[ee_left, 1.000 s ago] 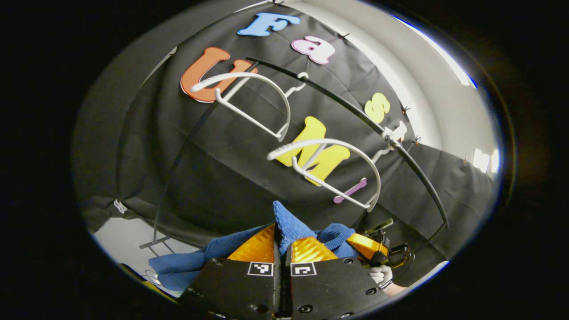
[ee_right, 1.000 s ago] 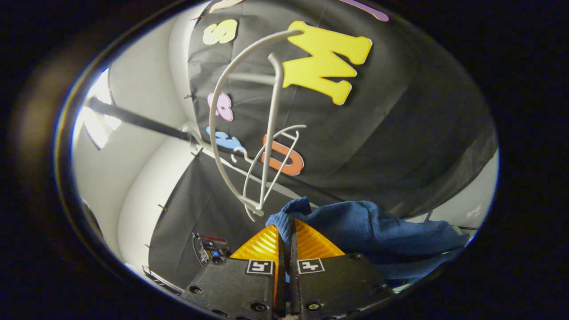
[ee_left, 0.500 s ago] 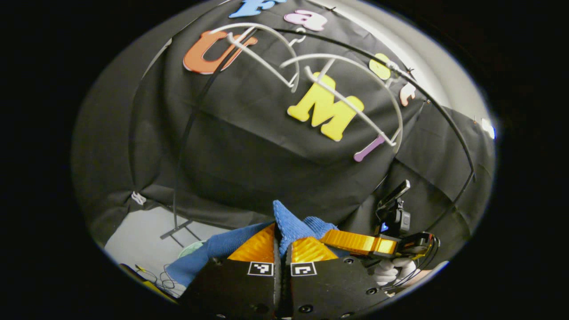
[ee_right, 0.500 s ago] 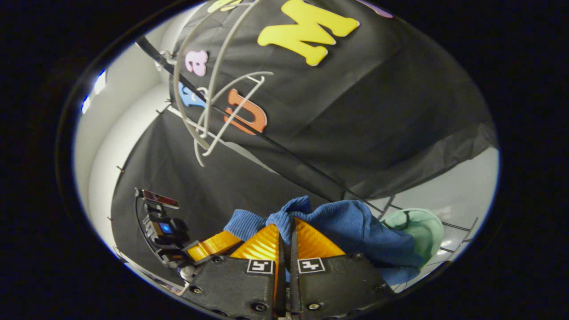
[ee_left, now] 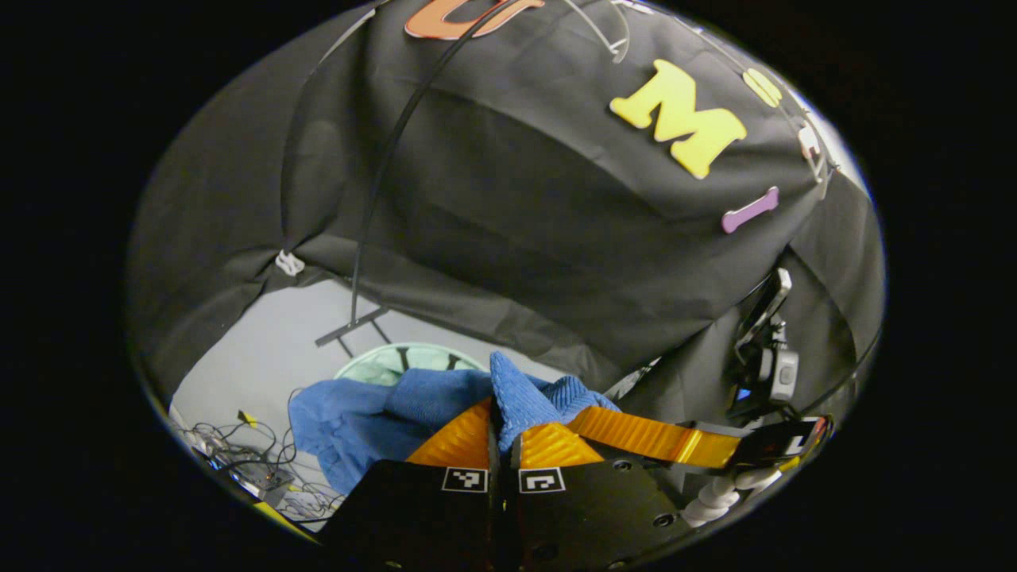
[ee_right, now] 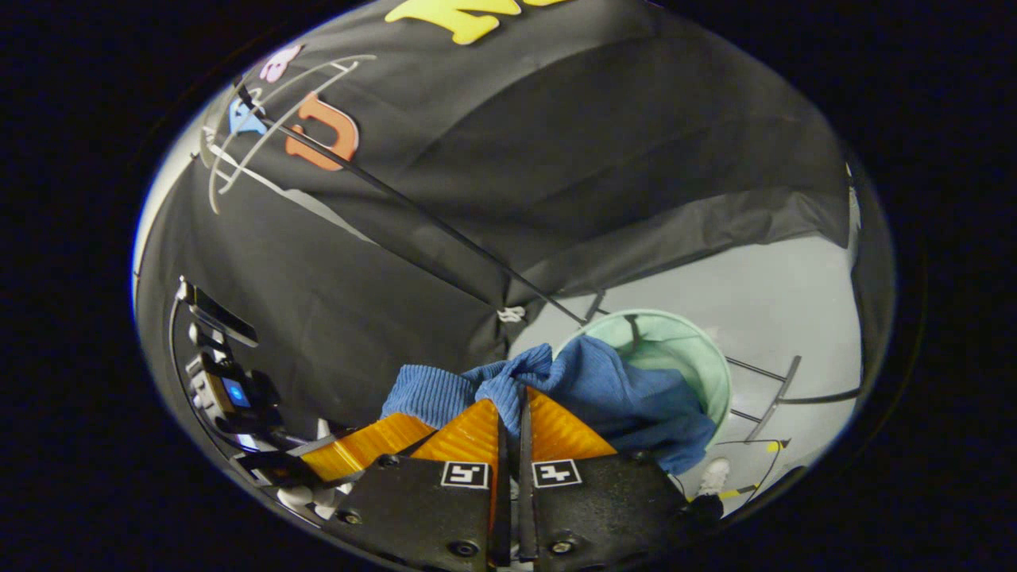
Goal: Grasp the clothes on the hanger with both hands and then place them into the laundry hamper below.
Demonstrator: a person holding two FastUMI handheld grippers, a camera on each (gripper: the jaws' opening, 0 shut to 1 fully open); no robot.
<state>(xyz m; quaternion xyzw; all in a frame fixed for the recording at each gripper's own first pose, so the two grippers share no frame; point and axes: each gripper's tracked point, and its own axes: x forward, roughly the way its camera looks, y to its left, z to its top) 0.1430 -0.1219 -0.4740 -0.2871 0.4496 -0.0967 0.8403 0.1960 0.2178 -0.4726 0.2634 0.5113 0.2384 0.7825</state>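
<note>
A blue knitted garment (ee_left: pixel 373 409) hangs between my two grippers, off the hangers. My left gripper (ee_left: pixel 503 413) is shut on one bunched edge of it. My right gripper (ee_right: pixel 511 401) is shut on another edge of the blue garment (ee_right: pixel 628 393). The two grippers are close together: the right gripper (ee_left: pixel 659 437) reaches in from the right in the left gripper view, and the left gripper (ee_right: pixel 357 453) lies at lower left in the right gripper view. Below the cloth stands the pale green laundry hamper (ee_right: pixel 683 345), its rim (ee_left: pixel 373 361) partly covered by the garment.
Two empty white hangers (ee_right: pixel 246 135) hang on a black rail (ee_right: pixel 413 206) high up. The rack's black feet (ee_left: pixel 349 326) stand on the grey floor (ee_right: pixel 794 294) by the hamper. Loose cables (ee_left: pixel 238 457) lie on the floor at lower left.
Both grippers have come down with the garment, away from the hangers, which slid to the top of the views. The hamper has come into fuller view beneath the cloth.
</note>
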